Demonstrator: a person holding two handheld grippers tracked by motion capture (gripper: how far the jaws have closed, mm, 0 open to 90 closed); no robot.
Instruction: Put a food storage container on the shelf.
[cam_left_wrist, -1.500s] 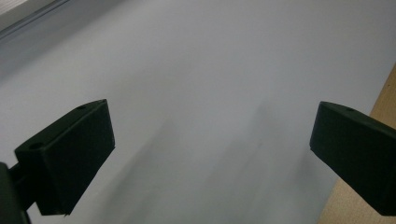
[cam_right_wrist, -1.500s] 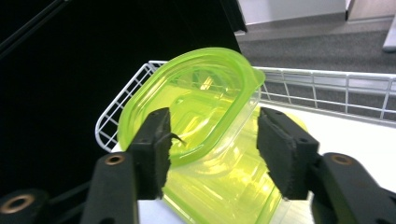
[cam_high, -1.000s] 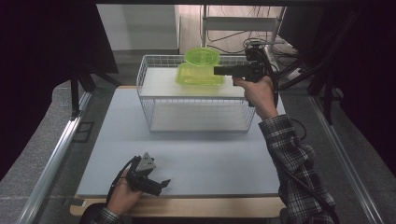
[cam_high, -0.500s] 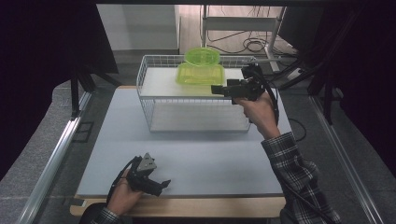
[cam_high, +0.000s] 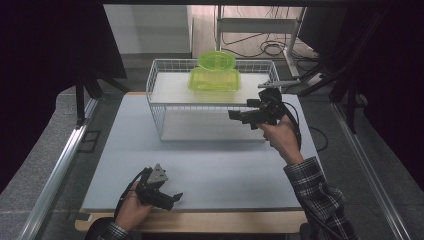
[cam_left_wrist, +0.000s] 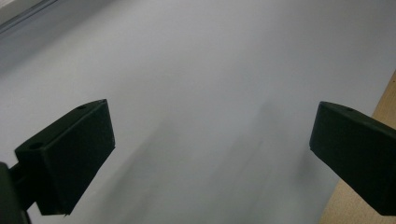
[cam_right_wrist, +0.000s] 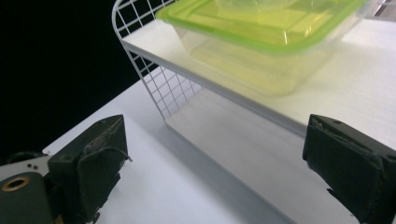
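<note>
1. Pale grey table surface (cam_high: 210, 170) sits inside a dark enclosure; a wooden edge runs along its near side.
2. White wire rack (cam_high: 155, 107) stands at the far middle of the table, with a white shelf board on top.
3. Green-lidded container (cam_high: 214, 80) rests on the shelf board; a round green container (cam_high: 216, 59) lies stacked on its lid.
4. Right gripper (cam_high: 239, 116) is held in the air at the rack's right front corner, jaws spread wide and empty, aimed at the rack.
5. Left gripper (cam_high: 172, 198) rests low at the near edge of the table, jaws spread, nothing between them.
</note>
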